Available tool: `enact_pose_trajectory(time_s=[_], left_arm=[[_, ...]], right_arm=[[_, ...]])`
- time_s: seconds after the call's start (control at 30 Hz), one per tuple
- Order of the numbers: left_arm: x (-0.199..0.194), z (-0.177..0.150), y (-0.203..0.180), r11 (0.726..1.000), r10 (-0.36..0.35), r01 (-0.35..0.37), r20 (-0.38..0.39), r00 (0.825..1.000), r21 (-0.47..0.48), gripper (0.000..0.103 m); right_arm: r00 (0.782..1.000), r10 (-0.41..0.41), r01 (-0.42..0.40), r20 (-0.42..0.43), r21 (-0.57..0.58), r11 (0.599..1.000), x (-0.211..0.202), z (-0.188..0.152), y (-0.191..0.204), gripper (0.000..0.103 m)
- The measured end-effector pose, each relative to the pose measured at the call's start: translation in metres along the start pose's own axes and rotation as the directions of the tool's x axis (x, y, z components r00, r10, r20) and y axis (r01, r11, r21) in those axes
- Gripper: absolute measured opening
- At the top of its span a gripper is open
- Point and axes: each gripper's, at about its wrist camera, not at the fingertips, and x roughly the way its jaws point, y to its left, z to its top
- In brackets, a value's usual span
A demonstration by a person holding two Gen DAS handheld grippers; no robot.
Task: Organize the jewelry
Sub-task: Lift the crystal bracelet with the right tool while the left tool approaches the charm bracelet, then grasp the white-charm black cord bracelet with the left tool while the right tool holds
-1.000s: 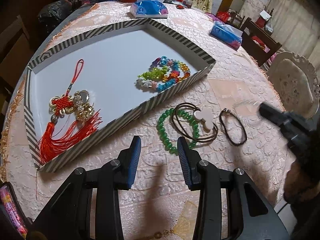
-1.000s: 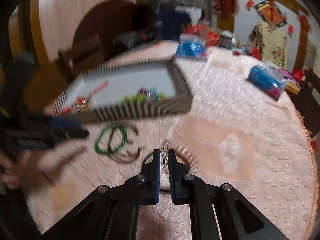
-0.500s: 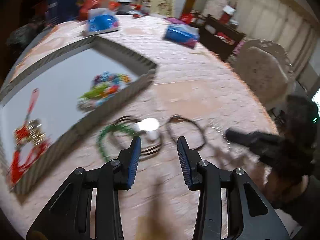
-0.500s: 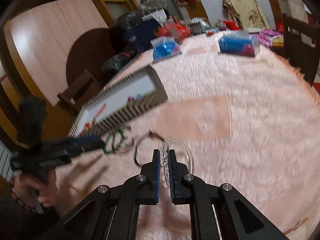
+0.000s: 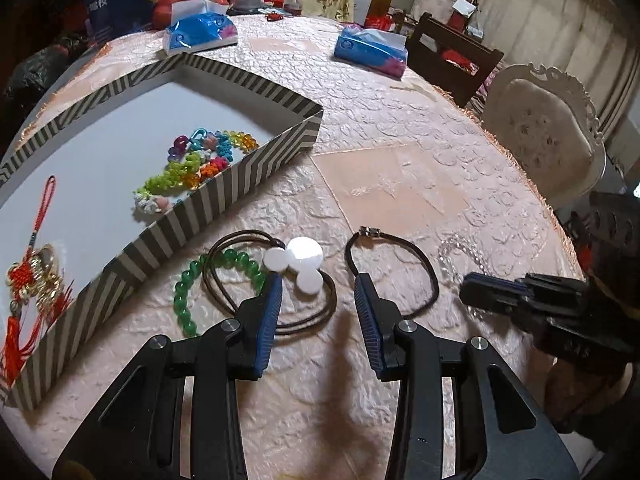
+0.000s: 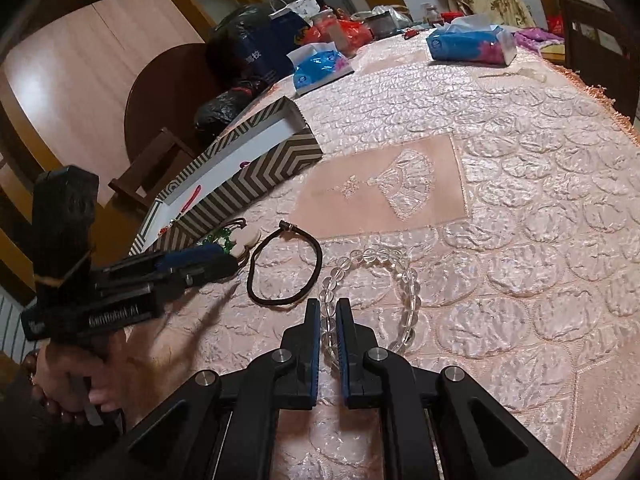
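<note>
The right tongs [image 6: 328, 316] pinch the near-left arc of a clear bead bracelet [image 6: 404, 280] lying on the bench [image 6: 520, 200]; the left tongs [image 5: 318, 296] hang open and empty over a brown cord with white discs [image 5: 300, 260]. The striped tray [image 5: 224, 196] lies ahead-left of the bracelet, nearer the left hand. Half a second ago both views were blurred in motion; now they are steady, bracelet still gripped.

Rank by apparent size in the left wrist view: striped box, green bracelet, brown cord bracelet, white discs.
1. Striped box, largest by far.
2-3. Green bracelet and brown cord bracelet: look alike, and the gripper partly hides both, so unranked.
4. White discs, smallest.
</note>
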Motion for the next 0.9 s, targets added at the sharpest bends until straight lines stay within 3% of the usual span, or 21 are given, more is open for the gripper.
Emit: enact_pose_trajectory(time_s=[0.3, 0.5, 0.63, 0.73, 0.8, 0.83, 0.9], left_arm=[[0.011, 0.011, 0.006, 0.999, -0.011, 0.011, 0.007, 1.000, -0.041, 0.037], [0.016, 0.016, 0.008, 0.998, 0.021, -0.020, 0.022, 1.000, -0.056, 0.037], [0.021, 0.019, -0.001, 0.997, 0.083, -0.083, 0.021, 0.996, -0.011, 0.036], [0.021, 0.014, -0.009, 0.989, 0.143, -0.144, 0.028, 0.989, 0.044, 0.026], [0.017, 0.011, -0.007, 0.993, 0.114, -0.115, 0.026, 0.993, 0.034, 0.024], [0.013, 0.010, -0.007, 0.994, 0.103, -0.105, 0.033, 0.994, 0.035, 0.015], [0.002, 0.010, -0.009, 0.996, 0.078, -0.080, 0.056, 0.995, 0.038, 0.016]], right_arm=[[1.000, 0.003, -0.003, -0.001, 0.001, 1.000, 0.000, 0.000, 0.000, 0.007], [1.000, 0.002, -0.002, -0.001, 0.000, 1.000, 0.000, 0.000, 0.000, 0.007], [1.000, 0.002, -0.002, -0.001, 0.000, 1.000, 0.000, 0.000, 0.000, 0.007], [1.000, -0.002, 0.002, -0.001, -0.003, 1.000, 0.000, 0.000, 0.000, 0.007], [1.000, -0.007, 0.007, -0.001, -0.007, 1.000, 0.000, 0.000, 0.001, 0.007], [1.000, -0.012, 0.012, 0.000, -0.011, 1.000, 0.000, 0.000, 0.001, 0.007], [1.000, -0.019, 0.019, 0.001, -0.018, 1.000, 0.001, 0.000, 0.004, 0.007]])
